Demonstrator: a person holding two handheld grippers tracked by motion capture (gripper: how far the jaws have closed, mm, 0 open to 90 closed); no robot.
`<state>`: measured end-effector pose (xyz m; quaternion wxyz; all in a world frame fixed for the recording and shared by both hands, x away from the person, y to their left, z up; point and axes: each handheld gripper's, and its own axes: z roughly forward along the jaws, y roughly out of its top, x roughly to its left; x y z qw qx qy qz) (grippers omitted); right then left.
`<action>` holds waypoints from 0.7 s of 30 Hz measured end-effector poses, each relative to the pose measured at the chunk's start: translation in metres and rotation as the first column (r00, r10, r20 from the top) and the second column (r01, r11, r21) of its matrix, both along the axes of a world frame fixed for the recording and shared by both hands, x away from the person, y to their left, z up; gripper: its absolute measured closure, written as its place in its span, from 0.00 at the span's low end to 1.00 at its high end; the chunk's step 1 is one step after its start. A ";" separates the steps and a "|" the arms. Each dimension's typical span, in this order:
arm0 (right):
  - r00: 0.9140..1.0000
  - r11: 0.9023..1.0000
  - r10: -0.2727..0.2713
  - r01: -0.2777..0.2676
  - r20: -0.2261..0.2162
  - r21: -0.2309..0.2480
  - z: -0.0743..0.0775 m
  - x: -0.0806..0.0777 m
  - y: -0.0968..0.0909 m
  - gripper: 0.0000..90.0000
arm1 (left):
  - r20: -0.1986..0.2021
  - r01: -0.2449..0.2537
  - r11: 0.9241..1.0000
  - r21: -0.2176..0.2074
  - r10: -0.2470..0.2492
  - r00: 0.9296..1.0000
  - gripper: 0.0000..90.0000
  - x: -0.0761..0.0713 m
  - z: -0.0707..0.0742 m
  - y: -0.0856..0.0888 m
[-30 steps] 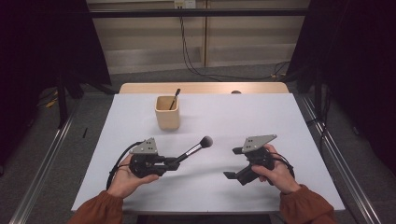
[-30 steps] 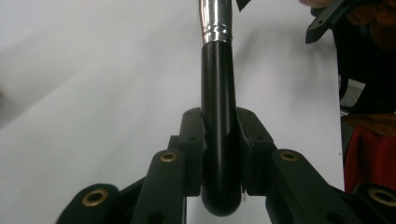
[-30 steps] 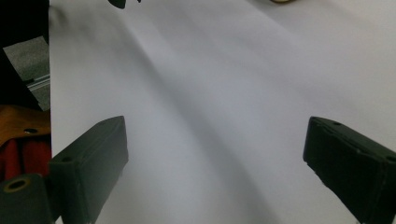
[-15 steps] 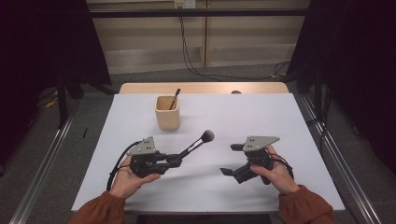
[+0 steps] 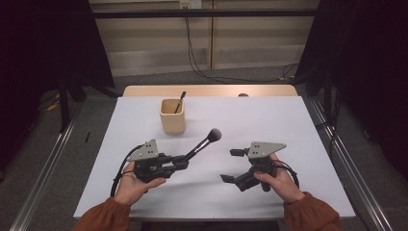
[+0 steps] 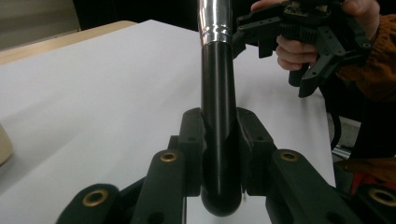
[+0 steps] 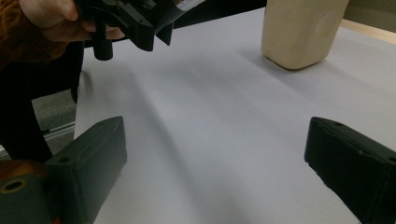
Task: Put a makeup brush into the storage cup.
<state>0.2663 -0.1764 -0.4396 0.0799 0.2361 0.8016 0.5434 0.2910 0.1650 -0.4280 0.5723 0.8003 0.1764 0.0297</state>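
We see the left gripper [image 5: 180,162] clamped on the black handle of a makeup brush [image 5: 202,143], its dark head raised over the white table [image 5: 288,125] and angled toward the beige cup [image 5: 172,117], which stands well apart and holds 1 more brush. The right gripper [image 5: 232,166] has its jaws wide apart, nothing between them.

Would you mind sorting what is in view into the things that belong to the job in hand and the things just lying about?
In the job:
- makeup brush, clamped by its handle in the left gripper
- right gripper, jaws open and empty
- beige cup, with another brush standing in it

Lying about:
- cables on the floor beyond the table
- wooden tabletop edge behind the white sheet
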 end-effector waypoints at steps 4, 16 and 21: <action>1.000 1.000 0.004 -0.005 0.016 0.028 0.004 -0.002 0.002 0.07 | 0.004 -0.012 1.000 -0.015 0.013 1.000 0.83 0.001 0.001 -0.001; 1.000 0.991 0.028 -0.028 0.005 0.128 0.013 0.003 0.014 0.01 | 0.034 0.007 0.999 -0.037 -0.005 0.999 0.83 0.000 0.005 -0.014; 1.000 0.985 0.024 -0.025 0.006 0.169 0.019 0.009 0.015 0.09 | 0.042 0.019 0.999 -0.045 -0.017 0.999 0.83 -0.001 0.005 -0.017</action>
